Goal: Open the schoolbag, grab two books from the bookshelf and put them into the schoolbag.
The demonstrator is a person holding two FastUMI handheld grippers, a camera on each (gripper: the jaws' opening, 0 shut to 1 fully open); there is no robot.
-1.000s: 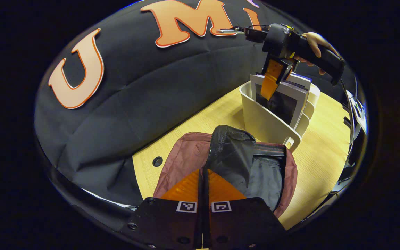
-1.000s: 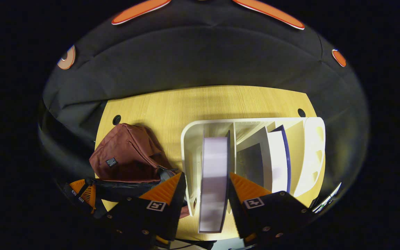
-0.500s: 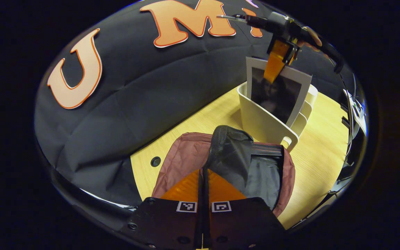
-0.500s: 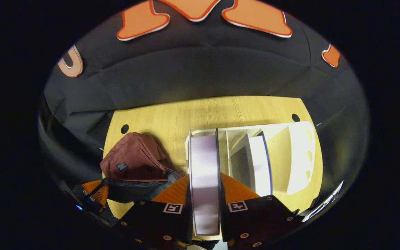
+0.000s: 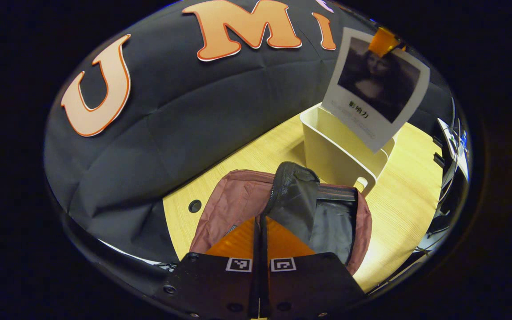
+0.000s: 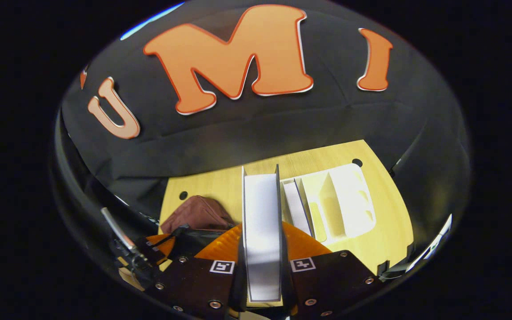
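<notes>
Right gripper (image 6: 262, 266): clamped on book (image 6: 261, 231), lifted clear above bookshelf (image 6: 340, 200). Left gripper (image 5: 259, 235): pinched shut on schoolbag (image 5: 309, 213) rim, holding mouth open for drop-in; second book (image 6: 295, 209) in shelf.

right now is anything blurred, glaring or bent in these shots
Left gripper view: fisheye bends the table edge; book cover sharp, no glare. Right gripper view: the book's page edge close up is bright, slightly washed out; shelf pale but readable.
</notes>
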